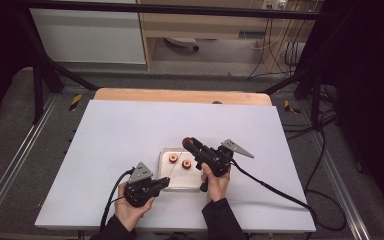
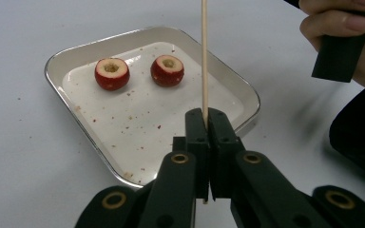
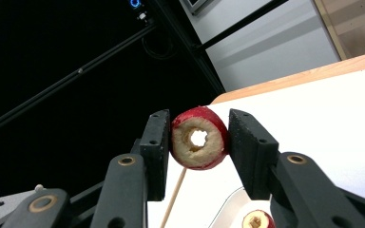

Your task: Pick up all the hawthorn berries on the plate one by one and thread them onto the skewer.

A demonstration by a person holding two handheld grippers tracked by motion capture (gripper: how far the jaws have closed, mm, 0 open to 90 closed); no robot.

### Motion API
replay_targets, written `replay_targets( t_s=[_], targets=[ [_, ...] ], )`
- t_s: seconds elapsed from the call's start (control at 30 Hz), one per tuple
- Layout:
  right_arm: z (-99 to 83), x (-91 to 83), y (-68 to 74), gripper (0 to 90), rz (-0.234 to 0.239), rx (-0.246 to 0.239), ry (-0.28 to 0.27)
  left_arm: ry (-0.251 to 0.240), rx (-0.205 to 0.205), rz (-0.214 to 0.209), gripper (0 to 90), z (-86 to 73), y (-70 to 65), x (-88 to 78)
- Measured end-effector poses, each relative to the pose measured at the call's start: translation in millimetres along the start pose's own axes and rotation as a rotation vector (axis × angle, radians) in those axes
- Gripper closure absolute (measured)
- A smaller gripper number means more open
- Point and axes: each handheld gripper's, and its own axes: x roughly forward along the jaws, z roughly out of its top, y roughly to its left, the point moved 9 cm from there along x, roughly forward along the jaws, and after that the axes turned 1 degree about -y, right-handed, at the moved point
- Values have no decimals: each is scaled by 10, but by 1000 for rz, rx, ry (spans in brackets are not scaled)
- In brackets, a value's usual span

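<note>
A thin wooden skewer [image 2: 204, 57] stands up between the jaws of my left gripper [image 2: 207, 114], which is shut on it. That gripper [image 1: 163, 183] sits at the near left corner of a small white tray [image 2: 57, 64]. Two red cored fruits [image 2: 111, 73] [image 2: 167, 70] lie side by side in the tray [image 1: 180, 184]. My right gripper [image 3: 197, 130] is shut on a third red cored fruit [image 3: 199, 137], and the hole through its middle faces the camera. It holds this fruit [image 1: 187, 141] above the tray's far right side. The skewer [image 3: 176, 199] shows below the fruit.
The tray sits on a white table top [image 1: 130, 135] with a wooden strip [image 1: 180, 95] along its far edge. Black frame bars [image 1: 45, 70] stand beyond the table. A cable [image 1: 275, 192] trails right from the right gripper. Crumbs dot the tray floor.
</note>
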Motion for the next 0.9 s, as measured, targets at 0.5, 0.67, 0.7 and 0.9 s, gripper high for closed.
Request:
replay_targets(
  t_s=[0.5, 0.67, 0.7, 0.9],
  targets=[
    [-127, 21, 14, 611, 6, 16, 4, -18, -29, 8, 885, 16, -7, 30],
    [-176, 16, 40, 611, 17, 30, 14, -24, -29, 12, 885, 23, -1, 26],
    [-189, 17, 43, 611, 18, 31, 16, -24, -29, 13, 885, 24, 1, 28],
    [-301, 16, 51, 612, 16, 38, 36, -16, -29, 17, 886, 14, 15, 48]
  ],
)
